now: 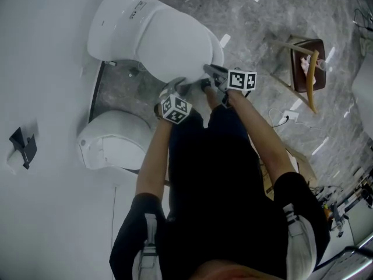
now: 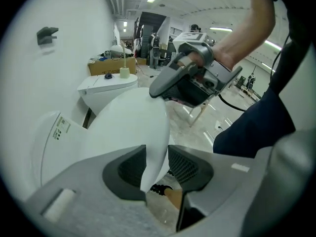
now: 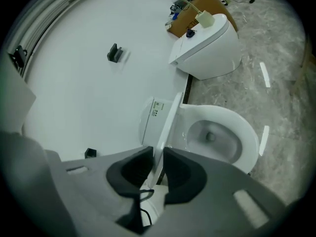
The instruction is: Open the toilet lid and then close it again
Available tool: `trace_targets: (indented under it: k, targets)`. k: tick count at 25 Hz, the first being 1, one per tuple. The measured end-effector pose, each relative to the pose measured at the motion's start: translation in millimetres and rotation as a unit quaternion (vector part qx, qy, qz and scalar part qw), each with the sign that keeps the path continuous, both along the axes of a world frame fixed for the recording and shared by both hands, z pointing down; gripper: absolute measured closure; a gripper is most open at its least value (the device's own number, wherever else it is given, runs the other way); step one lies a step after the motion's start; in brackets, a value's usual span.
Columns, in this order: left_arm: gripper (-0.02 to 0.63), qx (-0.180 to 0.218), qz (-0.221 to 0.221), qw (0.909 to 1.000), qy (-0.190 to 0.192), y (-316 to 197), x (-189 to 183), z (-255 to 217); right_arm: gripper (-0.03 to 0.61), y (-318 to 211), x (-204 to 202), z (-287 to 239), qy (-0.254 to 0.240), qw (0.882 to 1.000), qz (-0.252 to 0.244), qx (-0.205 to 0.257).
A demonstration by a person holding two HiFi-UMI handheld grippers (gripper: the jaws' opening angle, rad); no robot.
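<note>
The white toilet lid point(image 1: 169, 39) is tilted partway up over the bowl point(image 3: 217, 137), with both grippers at its front edge. In the left gripper view the lid point(image 2: 128, 127) has its rim between the pads of my left gripper point(image 2: 157, 149), and I see no firm pinch. That gripper point(image 1: 182, 85) is at the rim's left. The right gripper point(image 3: 158, 152) has its pads closed on the thin lid edge point(image 3: 170, 117). It holds the rim's right side point(image 1: 208, 70) and also shows in the left gripper view point(image 2: 165, 85).
A second white toilet point(image 1: 113, 142) stands beside this one along the white wall. A black fitting point(image 1: 23, 147) is fixed to the wall. A wooden stool point(image 1: 306, 66) and a cable point(image 1: 282, 118) are on the marble floor to the right. The person's legs stand close in front.
</note>
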State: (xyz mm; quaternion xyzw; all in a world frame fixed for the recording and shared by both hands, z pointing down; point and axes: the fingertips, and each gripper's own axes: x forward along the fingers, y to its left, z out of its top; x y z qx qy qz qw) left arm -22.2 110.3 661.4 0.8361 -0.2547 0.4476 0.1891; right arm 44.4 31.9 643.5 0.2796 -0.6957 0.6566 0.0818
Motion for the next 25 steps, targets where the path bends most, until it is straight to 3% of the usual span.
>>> trace_targets:
  k: [6,10,14,25]
  targets:
    - [0.472,-0.017,-0.008,0.9984,0.053,0.7,5.4,-0.2,0.506,3.8,5.1,7.7,0.007,1.0,-0.017,0.003]
    - [0.489,-0.01,-0.037,0.9952,0.09,-8.4,9.6,-2.1,0.499,6.6,14.2,22.2,0.024,0.999,-0.032,0.015]
    - [0.57,-0.005,-0.06,0.9938,0.093,-13.3,11.5,3.4,0.495,11.9,22.4,31.4,0.03,0.999,-0.034,0.013]
    - [0.603,-0.023,-0.102,0.9903,0.091,-13.1,5.7,41.3,0.476,19.8,39.5,64.2,0.058,0.997,-0.05,0.024]
